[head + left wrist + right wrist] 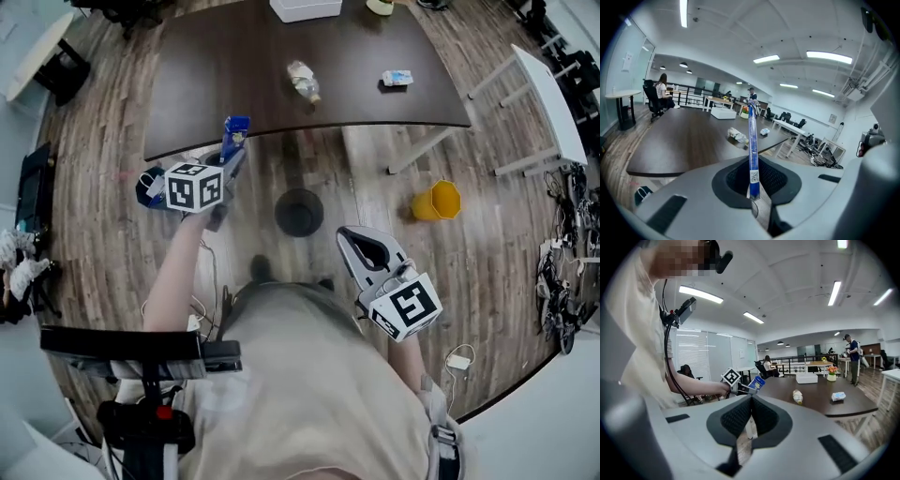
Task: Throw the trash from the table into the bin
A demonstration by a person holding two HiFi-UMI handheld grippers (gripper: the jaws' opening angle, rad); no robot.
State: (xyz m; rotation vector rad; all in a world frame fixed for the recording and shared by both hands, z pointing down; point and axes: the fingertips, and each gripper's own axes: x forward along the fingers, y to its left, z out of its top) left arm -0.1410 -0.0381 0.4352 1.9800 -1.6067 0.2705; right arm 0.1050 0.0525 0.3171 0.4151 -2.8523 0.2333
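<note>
Dark wood desk (234, 75) fills the top of my head view, above a plank floor (487, 262). A yellow bin (437, 201) sits on the floor off the desk's right end. A black round thing (299, 212) lies on the floor just in front of the desk's near edge, between my two tools.

My left tool (230, 159) is at that near edge, its jaws pinched narrow on a blue wrapper (235, 129) that stands up out of them. In the left gripper view I see the wrapper (752, 140) edge-on, rising from the jaws. My right tool (349, 239) hangs over the floor, short of the desk, jaws closed together with nothing held.

On the desk I see a white box (306, 8) at the far edge and a crumpled bottle (303, 81) mid-desk. A small packet (397, 79) lies to the bottle's right, apart from it.
</note>
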